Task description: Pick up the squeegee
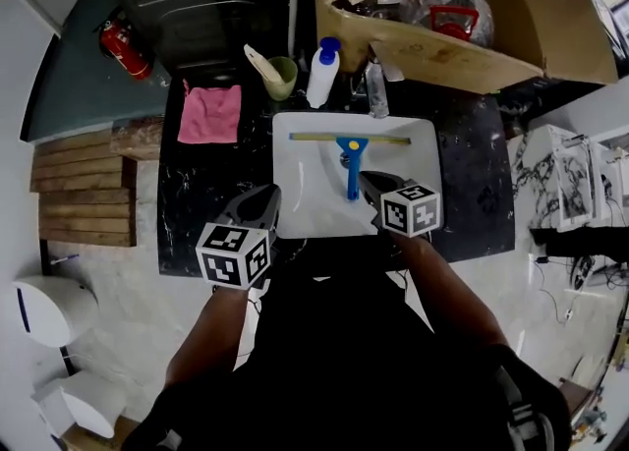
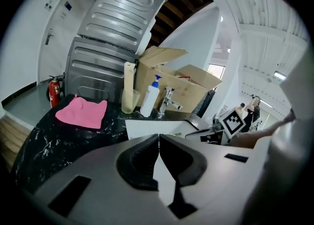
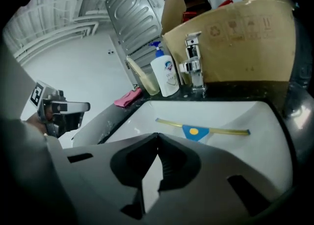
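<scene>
The squeegee lies in the white sink, its yellowish blade across the far side and its blue handle pointing toward me. In the right gripper view the squeegee shows just beyond the jaws. My right gripper hangs over the sink's near right part, close to the handle's end, shut and empty. My left gripper is at the sink's near left edge, also shut with nothing in it. In the two gripper views, the left gripper and the right gripper show their jaw tips touching.
On the dark counter behind the sink stand a pink cloth, a green cup, a white pump bottle and the faucet. A big open cardboard box overhangs the back right. A fire extinguisher lies far left.
</scene>
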